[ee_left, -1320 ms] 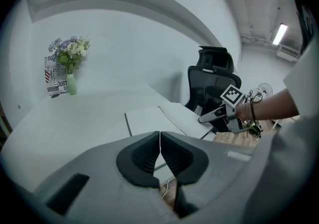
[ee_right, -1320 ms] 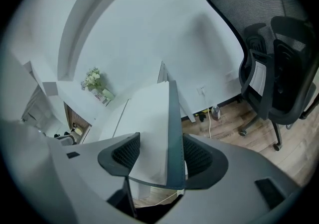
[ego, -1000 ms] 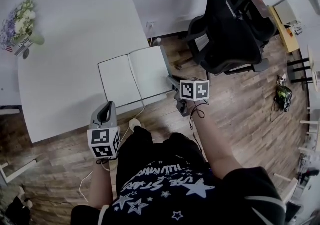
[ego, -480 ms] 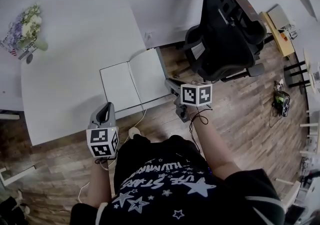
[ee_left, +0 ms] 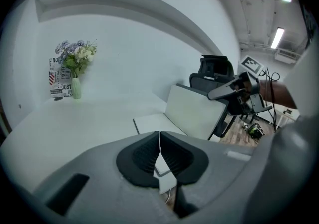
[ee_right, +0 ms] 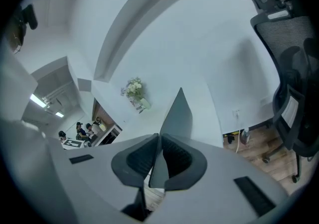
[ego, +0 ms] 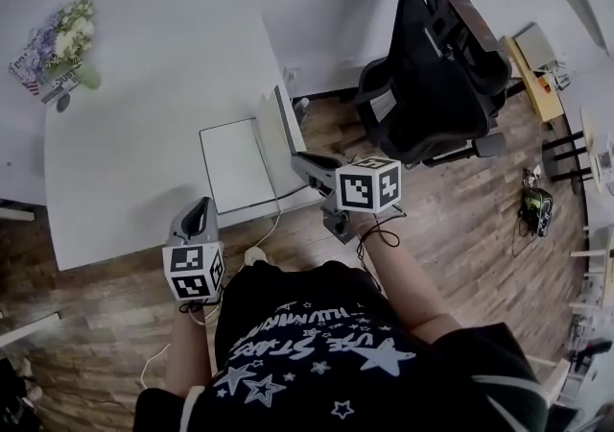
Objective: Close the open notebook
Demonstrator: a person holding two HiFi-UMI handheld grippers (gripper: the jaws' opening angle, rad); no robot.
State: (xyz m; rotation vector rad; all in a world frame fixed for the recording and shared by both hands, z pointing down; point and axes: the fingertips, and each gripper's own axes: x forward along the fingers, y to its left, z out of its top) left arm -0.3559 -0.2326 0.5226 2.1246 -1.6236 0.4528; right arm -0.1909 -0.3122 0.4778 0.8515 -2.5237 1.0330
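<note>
My right fingers (ee_right: 137,161) were pinching the free edge of the notebook's (ego: 235,166) right half (ee_right: 177,118). They had just been closing, with that edge between them, and the sheet ran straight up out of the grip. My left fingers (ee_left: 142,156) were pressed together on nothing, held low off the counter's (ego: 144,132) near edge and well apart from the notebook.

A second before, the notebook lay flat and fully open, and my right fingers were low beside its right edge. Half a second before, the right half was only slightly raised. By this moment it stood close to upright over the spine, with my right hand higher and further in over the counter. I judged the close about half done: the lifted half was up on its hinge but not yet tipped over onto the other.

The notebook sat at the counter's near right corner. Its left half (ego: 230,163) lay flat, blank and white, with a thin dark rim. The raised half (ego: 284,137) looked plain and stiff, pale from the left gripper view and grey in shadow from my right one. It showed no bend or curl.
</note>
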